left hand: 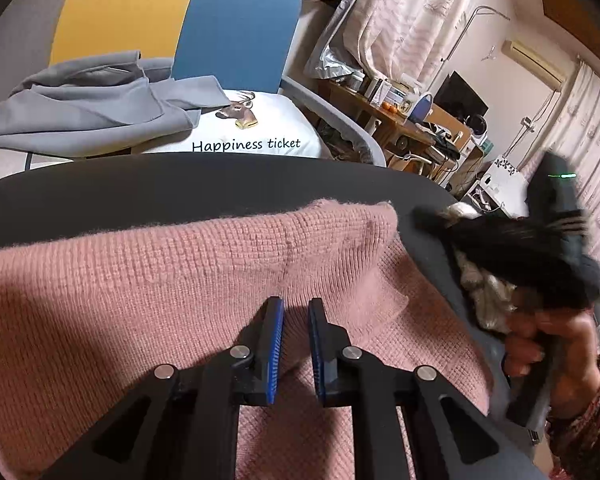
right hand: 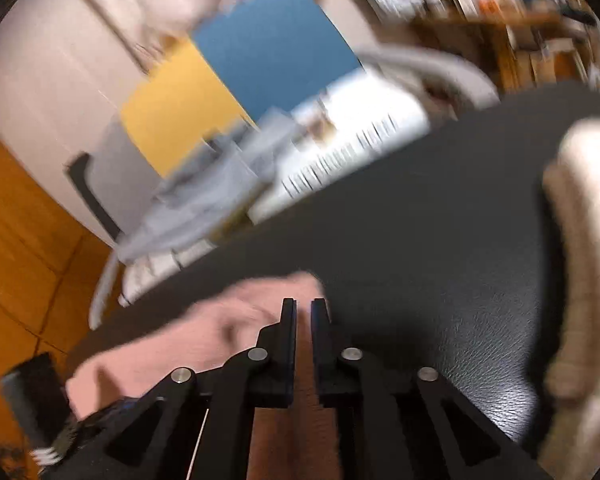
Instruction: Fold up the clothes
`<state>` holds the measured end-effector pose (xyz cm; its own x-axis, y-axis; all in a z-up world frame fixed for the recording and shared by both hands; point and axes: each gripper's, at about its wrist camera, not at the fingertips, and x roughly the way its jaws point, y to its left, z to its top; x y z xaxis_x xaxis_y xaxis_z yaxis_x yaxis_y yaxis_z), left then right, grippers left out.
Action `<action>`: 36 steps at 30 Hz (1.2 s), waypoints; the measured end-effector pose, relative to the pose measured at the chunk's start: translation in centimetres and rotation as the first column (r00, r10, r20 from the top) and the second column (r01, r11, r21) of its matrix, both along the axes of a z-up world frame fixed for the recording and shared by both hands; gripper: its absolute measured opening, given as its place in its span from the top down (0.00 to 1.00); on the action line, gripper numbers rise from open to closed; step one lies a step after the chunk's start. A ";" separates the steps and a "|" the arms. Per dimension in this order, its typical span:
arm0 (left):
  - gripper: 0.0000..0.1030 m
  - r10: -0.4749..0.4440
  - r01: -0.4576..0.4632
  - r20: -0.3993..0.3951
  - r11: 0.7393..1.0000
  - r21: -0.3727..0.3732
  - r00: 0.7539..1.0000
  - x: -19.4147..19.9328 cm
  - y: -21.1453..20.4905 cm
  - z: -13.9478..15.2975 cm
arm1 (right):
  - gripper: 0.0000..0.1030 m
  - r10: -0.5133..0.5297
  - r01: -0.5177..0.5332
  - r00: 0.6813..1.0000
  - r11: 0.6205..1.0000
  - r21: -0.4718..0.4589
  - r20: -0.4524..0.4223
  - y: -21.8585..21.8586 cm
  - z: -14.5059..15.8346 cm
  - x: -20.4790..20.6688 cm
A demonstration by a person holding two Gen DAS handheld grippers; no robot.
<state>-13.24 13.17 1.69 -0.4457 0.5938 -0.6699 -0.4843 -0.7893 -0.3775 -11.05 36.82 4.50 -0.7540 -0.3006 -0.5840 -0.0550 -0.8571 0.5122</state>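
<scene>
A pink knitted sweater [left hand: 180,280] lies spread on the dark table [left hand: 180,188]. My left gripper [left hand: 296,306] sits low over its near middle, the blue pads close together with a ridge of pink knit pinched between them. The right wrist view is blurred. There my right gripper [right hand: 304,304] has its jaws nearly together at the sweater's [right hand: 204,332] edge, with pinkish fabric showing in the narrow gap. In the left wrist view a person's hand [left hand: 540,344] grips a black handle at the sweater's right side.
A cream fuzzy garment [right hand: 588,240] lies at the table's right, partly under black fur [left hand: 500,240]. Behind the table stands a yellow and blue seat with a grey garment [left hand: 92,100] and a white "Happiness ticket" cushion [left hand: 260,132]. A cluttered desk [left hand: 412,120] is back right.
</scene>
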 end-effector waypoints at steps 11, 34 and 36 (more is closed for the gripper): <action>0.88 0.005 -0.005 0.002 1.000 0.007 1.000 0.4 -0.3 0.1 | 1.00 0.079 -0.076 0.990 0.997 -0.031 0.116 -4.0 -3.9 -3.4; 0.88 0.527 -0.526 0.004 0.850 -0.007 0.850 9.1 -32.5 2.6 | 0.89 0.676 -0.642 0.737 0.708 0.293 -0.018 -30.3 5.4 1.6; 0.88 0.501 -0.500 0.010 0.864 -0.060 0.865 8.7 -33.4 2.2 | 0.80 0.729 -0.701 0.684 0.644 0.307 0.034 -35.1 4.1 1.6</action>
